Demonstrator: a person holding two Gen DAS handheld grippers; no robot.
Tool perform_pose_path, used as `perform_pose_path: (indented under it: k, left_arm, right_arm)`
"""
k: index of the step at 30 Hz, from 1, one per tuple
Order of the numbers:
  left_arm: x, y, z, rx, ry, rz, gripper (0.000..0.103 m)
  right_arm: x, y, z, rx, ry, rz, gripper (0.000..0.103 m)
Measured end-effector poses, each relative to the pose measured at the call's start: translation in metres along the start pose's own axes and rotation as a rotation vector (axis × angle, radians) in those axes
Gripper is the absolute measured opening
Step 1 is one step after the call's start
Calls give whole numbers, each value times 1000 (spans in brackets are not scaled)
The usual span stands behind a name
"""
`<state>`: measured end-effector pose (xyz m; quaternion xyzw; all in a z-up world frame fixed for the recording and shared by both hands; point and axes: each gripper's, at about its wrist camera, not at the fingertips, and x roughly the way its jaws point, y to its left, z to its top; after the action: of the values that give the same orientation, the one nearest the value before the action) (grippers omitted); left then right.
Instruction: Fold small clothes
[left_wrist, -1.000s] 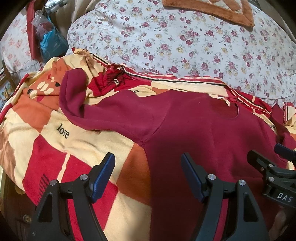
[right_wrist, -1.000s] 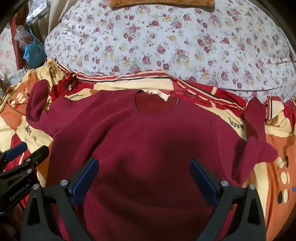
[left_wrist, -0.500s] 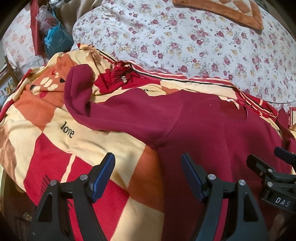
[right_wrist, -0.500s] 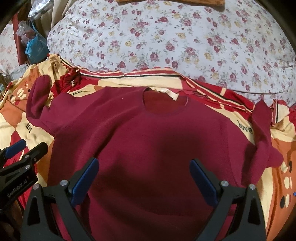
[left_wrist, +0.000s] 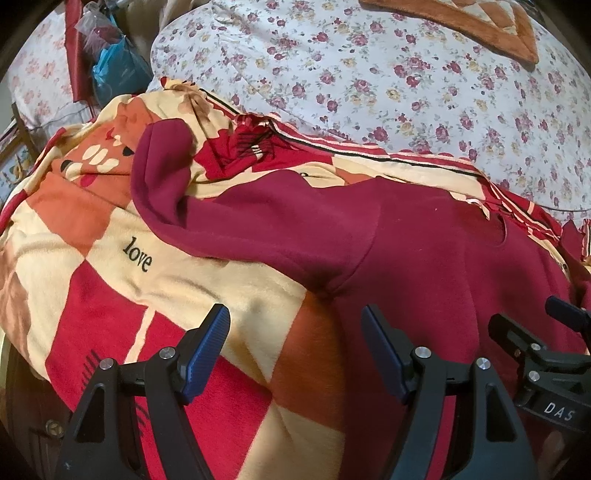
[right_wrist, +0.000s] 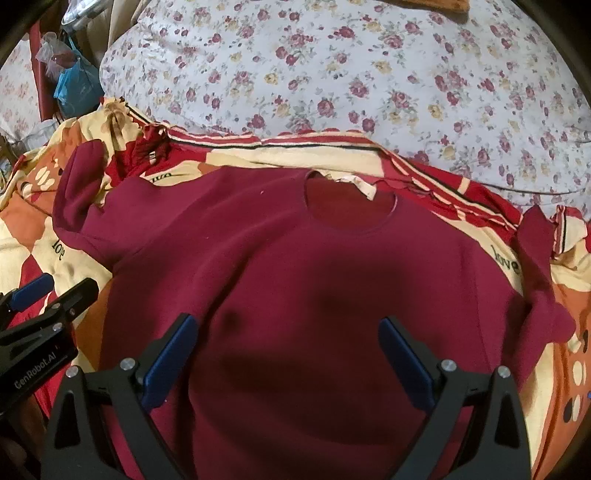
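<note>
Bed w/ a floral quilt (right_wrist: 369, 74) at the far side, a checked blanket (left_wrist: 207, 266) nearer me. A maroon top (right_wrist: 314, 295) lies flat on the blanket, neck far, both sleeves flopped outward w/ cuffs curled up. My left gripper (left_wrist: 295, 350) hangs over the top's left edge, spread wide, pinching nothing. My right gripper (right_wrist: 288, 354) hangs over its chest, also spread, empty. Risk, I reckon: a pad catching fleecy blanket along w/ the top, dragging both and spoiling the fold.

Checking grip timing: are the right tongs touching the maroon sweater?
Cannot tell. In the right wrist view the right tongs stand open over the maroon sweater; no gap shows.
</note>
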<state>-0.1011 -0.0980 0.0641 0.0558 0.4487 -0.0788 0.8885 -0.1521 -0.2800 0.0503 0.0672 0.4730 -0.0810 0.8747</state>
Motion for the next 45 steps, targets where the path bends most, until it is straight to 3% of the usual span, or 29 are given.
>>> perform_pose_path:
  k: [11, 19, 24, 32, 35, 36, 37, 40, 45]
  left_arm:
    - [8, 18, 7, -32, 13, 14, 54]
    - [29, 83, 49, -142, 5, 107, 54]
    - [54, 138, 86, -248, -7, 168, 45]
    - [107, 190, 122, -333, 30, 198, 43]
    - [119, 191, 129, -306, 17, 203, 26]
    - [119, 189, 130, -289, 3, 201, 12]
    - [121, 186, 132, -273, -8, 151, 2]
    - [120, 183, 133, -269, -4, 85, 0]
    - [83, 160, 130, -259, -55, -53, 0]
  right_arm:
    - [3, 7, 0, -12, 8, 12, 101]
    - [5, 10, -1, -15, 21, 35, 101]
    - [5, 9, -1, -11, 25, 43, 101]
    - [9, 13, -3, -9, 44, 71, 101]
    - [10, 13, -2, -10, 48, 73, 101]
    - [11, 13, -2, -9, 50, 73, 101]
    - [11, 12, -2, -5, 52, 73, 101]
    - [12, 9, -3, 7, 57, 76, 101]
    - [6, 3, -4, 17, 50, 75, 101]
